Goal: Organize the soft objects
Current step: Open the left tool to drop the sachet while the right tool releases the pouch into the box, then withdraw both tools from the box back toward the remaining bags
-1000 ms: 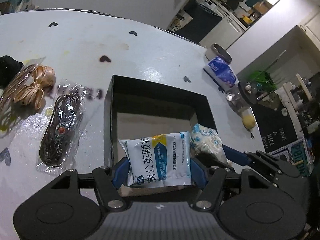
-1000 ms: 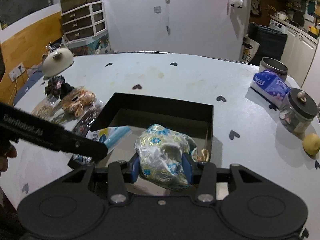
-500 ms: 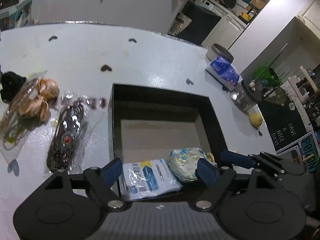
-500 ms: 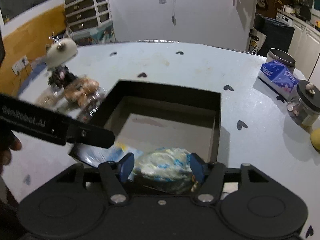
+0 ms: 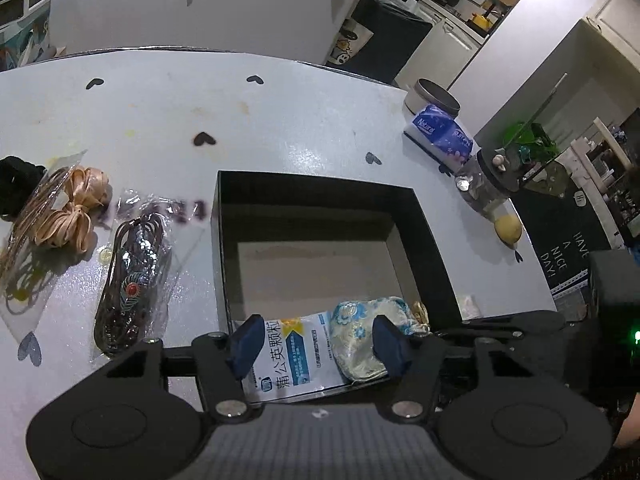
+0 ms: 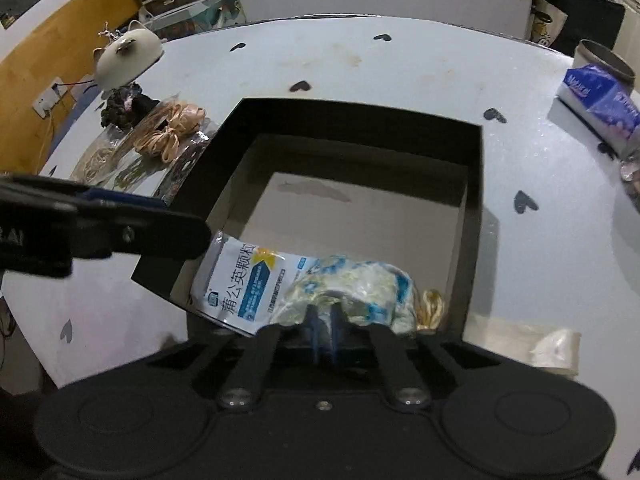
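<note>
A black open box [image 5: 424, 216] [image 6: 474, 168] sits on the white table. Inside at its near edge lie a white-and-blue sachet [image 5: 292, 354] [image 6: 240, 284] and a blue floral brocade pouch [image 5: 360, 332] [image 6: 360, 284], side by side. My left gripper [image 5: 316, 346] is open above them, holding nothing. My right gripper [image 6: 324, 320] is shut with its fingers together at the near side of the pouch; whether it pinches cloth I cannot tell. The left gripper's arm [image 6: 100, 232] shows in the right wrist view.
Left of the box lie a bagged dark hair accessory [image 5: 132, 276], a bagged tan ribbon bow [image 5: 68, 212] [image 6: 168, 132] and a black scrunchie [image 5: 16, 184]. At the right are a tissue pack [image 5: 444, 136] [image 6: 600, 96], tin, jar [image 5: 484, 188] and lemon [image 5: 508, 230]. A white cat figure [image 6: 124, 56] stands far left.
Both grippers let go of their items into the box: the left opened and dropped the sachet, the right released the pouch, then closed its fingers and drew back.
</note>
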{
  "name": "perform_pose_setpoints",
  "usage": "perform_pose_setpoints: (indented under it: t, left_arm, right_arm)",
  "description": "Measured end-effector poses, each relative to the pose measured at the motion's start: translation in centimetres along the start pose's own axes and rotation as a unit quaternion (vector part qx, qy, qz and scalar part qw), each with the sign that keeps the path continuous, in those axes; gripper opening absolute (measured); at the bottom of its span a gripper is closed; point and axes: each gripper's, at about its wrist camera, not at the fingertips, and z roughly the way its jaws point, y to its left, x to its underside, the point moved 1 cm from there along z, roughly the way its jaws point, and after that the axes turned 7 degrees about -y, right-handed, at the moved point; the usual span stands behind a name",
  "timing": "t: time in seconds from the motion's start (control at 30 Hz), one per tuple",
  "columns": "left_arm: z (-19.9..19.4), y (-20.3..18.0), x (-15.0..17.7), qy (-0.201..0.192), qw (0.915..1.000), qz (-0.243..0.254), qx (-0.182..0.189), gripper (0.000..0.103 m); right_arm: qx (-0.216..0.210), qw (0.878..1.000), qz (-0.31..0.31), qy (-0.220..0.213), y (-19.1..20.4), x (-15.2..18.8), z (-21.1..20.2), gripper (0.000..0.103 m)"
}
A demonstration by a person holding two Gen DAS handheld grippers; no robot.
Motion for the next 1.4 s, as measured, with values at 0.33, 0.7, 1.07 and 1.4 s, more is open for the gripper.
perform_pose_setpoints:
  t: [0.33,0.7,1.07,1.4]
  left_arm:
    - [-0.6,-0.3,0.1,-0.013,0.9998,0.014,-0.003,0.061]
    - [-2.7,-0.9,1.0,-0.045,0.9986,0.027,-0.006,0.069]
    - [-4.9,-1.3,2.7,-0.086,0.9948,0.049,-0.024,0.101]
    - [-6.6,-0.6,4.2,-0.131,0.9897,0.037,-0.045,0.103]
  right_arm:
    - [0.018,0.999,0.027,-0.038,-0.9,-0.5,-2.3,0.009]
    - [0.052,0.988,0.063,-0.130,-1.4,1.2,-8.2,0.048]
    - [0.097,0.974,0.064,-0.193,-0.8,3.7,-11.2,0.083]
    - [0.131,0.961,0.064,-0.234,-0.3,5.0,-12.8,0.103]
